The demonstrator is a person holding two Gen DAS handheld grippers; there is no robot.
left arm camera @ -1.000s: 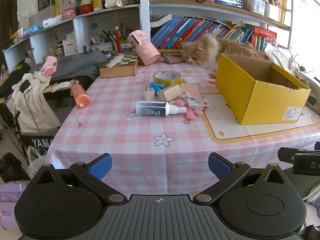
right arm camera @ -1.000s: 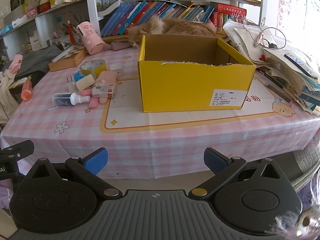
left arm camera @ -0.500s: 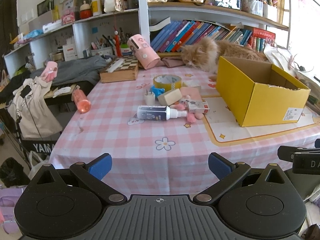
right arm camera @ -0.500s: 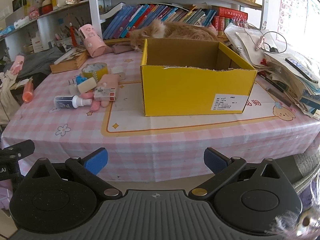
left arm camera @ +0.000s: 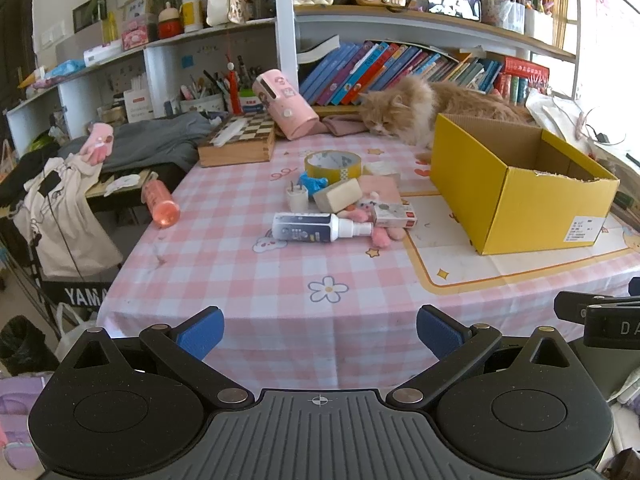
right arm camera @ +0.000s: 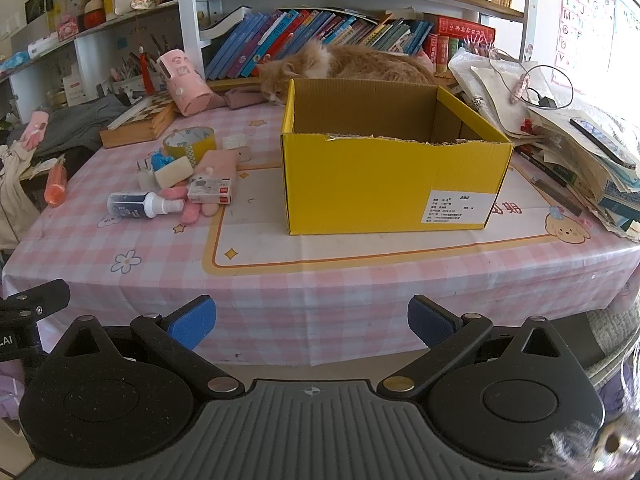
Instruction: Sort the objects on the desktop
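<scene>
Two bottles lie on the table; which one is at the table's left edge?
The orange-pink bottle, alone at the left edge; the white spray bottle lies in the central clutter.

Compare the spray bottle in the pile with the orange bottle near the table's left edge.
The spray bottle is white with a dark label; the orange bottle is translucent orange-pink. The spray bottle lies among the clutter, its nozzle end reaching the pink items; the orange bottle lies alone by the table edge, apart from everything. The spray bottle lies crosswise in the left wrist view; the orange bottle points away at a slant. Both lie on their sides on the checked cloth.
</scene>
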